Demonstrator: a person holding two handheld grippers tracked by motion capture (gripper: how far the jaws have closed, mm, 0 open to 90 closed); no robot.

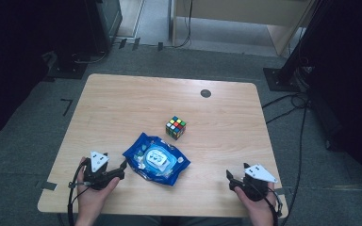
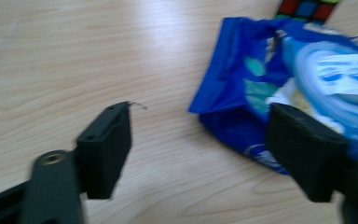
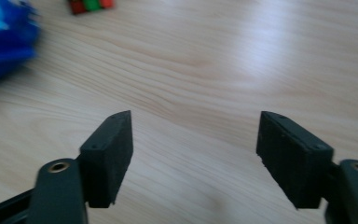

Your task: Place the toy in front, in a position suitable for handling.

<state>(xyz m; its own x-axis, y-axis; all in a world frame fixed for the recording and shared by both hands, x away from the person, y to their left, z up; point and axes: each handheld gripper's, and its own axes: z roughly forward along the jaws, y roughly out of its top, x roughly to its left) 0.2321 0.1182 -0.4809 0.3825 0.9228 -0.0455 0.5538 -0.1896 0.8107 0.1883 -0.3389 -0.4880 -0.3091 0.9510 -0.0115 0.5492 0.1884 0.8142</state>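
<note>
Left claw (image 1: 124, 168) agape beside blue wipes pack (image 1: 156, 158), right claw (image 1: 229, 177) agape, puzzle cube (image 1: 175, 127) beyond

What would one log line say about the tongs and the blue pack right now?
left tongs: open, beside wet wipes pack | right tongs: open, over bare table | Rubik's cube: behind pack, untouched

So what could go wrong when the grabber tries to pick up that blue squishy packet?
The left gripper is open beside the soft blue plastic wipes packet; its jaws might pinch only the crinkly edge and slip off. Pushing the packet could also slide it into the colourful puzzle cube just behind it.
</note>
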